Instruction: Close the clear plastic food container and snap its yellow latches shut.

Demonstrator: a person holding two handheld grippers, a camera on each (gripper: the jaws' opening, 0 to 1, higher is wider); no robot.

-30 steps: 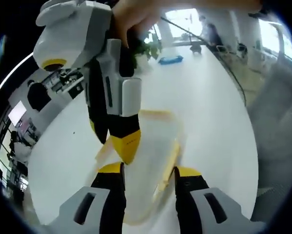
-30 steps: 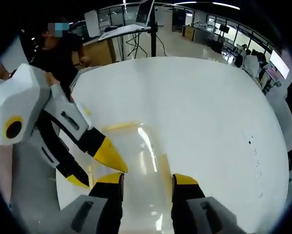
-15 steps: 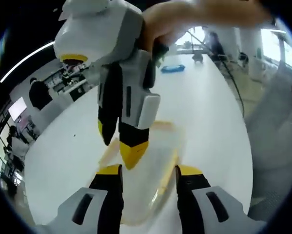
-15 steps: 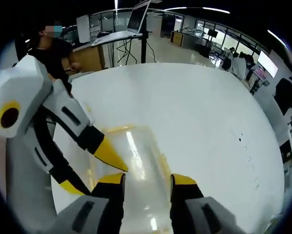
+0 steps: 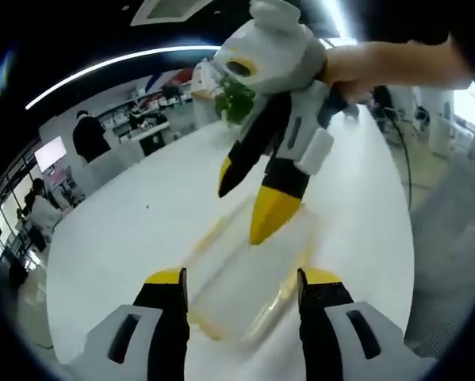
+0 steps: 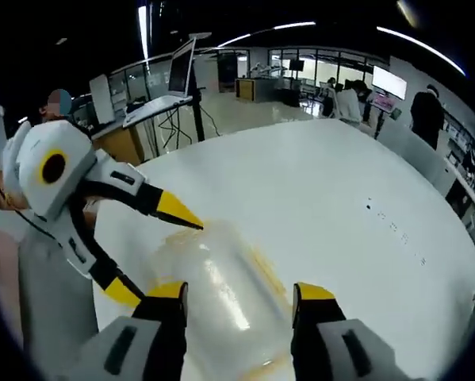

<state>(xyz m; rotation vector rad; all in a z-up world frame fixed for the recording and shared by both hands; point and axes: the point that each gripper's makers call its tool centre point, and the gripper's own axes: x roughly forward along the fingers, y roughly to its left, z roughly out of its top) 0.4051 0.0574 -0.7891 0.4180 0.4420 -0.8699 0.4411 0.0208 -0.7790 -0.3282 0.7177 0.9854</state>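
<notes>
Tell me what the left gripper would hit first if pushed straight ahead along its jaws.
Probably the clear container, which lies on the white table between and just beyond the left gripper's open jaws. The right gripper hovers farther along, apparently above that line; depth is unclear.

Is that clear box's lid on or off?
On: the lid lies flat across the clear box. Whether its yellow latches are snapped, cannot tell.

A large round white table [image 6: 356, 198] carries a few small dark specks [image 6: 369, 205] toward one edge. Behind it stands a laptop [image 6: 181, 70] on a stand. A green plant [image 5: 235, 99] and seated people [image 5: 90, 136] appear in the open office.
</notes>
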